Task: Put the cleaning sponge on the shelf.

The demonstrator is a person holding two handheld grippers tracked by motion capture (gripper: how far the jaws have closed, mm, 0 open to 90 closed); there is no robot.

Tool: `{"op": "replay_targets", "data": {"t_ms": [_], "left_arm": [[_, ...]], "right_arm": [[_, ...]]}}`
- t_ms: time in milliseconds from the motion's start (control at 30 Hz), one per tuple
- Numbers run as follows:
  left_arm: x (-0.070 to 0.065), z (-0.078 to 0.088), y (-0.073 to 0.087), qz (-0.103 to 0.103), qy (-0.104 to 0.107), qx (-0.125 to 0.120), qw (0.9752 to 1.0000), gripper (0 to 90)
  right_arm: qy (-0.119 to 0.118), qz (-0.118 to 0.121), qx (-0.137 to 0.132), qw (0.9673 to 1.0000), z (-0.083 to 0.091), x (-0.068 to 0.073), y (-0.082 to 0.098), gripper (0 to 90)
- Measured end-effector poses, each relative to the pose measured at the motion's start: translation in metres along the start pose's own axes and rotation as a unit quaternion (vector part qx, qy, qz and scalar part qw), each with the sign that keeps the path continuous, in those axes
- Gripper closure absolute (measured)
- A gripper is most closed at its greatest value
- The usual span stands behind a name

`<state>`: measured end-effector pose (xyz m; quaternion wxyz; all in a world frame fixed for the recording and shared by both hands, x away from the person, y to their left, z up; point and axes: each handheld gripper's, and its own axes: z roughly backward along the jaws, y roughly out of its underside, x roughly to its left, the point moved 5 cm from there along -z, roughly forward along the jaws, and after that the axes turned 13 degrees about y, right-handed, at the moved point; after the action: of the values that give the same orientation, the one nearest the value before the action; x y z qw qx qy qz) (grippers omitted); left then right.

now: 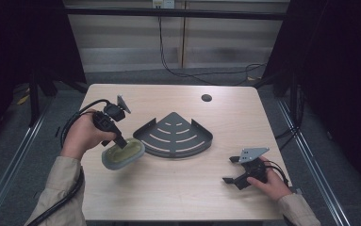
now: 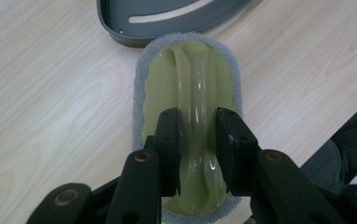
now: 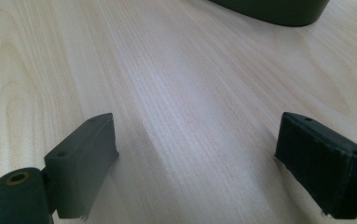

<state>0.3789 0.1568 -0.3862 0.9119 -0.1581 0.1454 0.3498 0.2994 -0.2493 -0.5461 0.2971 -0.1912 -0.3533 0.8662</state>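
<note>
The pale wood-grain surface (image 1: 178, 188) carries a dark grey quarter-round metal tray (image 1: 174, 136) with curved slots, lying just beyond the left hand-held gripper (image 1: 120, 142) and well off from the right hand-held gripper (image 1: 232, 170). An olive-green oval scrubbing pad with a grey felt rim and a raised handle (image 2: 190, 93) sits right under the left hand-held gripper, beside the tray. A small round dark hole (image 1: 206, 98) marks the surface's far side, beyond both.
</note>
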Motion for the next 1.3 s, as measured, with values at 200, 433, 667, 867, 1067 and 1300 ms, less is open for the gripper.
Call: {"op": "replay_targets", "data": {"t_ms": [200, 433, 667, 867, 1067, 1300], "left_arm": [[0.000, 0.004, -0.003, 0.008, -0.001, -0.019, 0.9998, 71.3], [0.000, 0.008, -0.007, 0.014, -0.003, -0.038, 0.9992, 71.3], [0.001, 0.011, -0.009, 0.019, -0.005, -0.043, 0.9989, 71.3], [0.003, 0.010, -0.014, 0.023, -0.009, -0.053, 0.9983, 71.3], [0.004, 0.011, -0.021, 0.026, -0.013, -0.061, 0.9977, 71.4], [0.002, 0.007, -0.034, 0.021, -0.013, -0.048, 0.9985, 71.3]], "right_arm": [[0.000, 0.000, 0.000, 1.0000, 0.000, 0.000, 0.000, 11.8], [0.001, 0.001, -0.001, 1.0000, 0.000, 0.000, 0.000, 11.8], [0.001, 0.001, -0.002, 1.0000, 0.000, 0.000, 0.000, 11.8], [0.001, 0.001, -0.002, 1.0000, 0.000, 0.000, 0.000, 11.8], [0.001, 0.001, -0.002, 1.0000, 0.000, 0.000, 0.000, 11.8], [0.001, 0.001, -0.001, 1.0000, 0.000, 0.000, 0.000, 11.8]]}}
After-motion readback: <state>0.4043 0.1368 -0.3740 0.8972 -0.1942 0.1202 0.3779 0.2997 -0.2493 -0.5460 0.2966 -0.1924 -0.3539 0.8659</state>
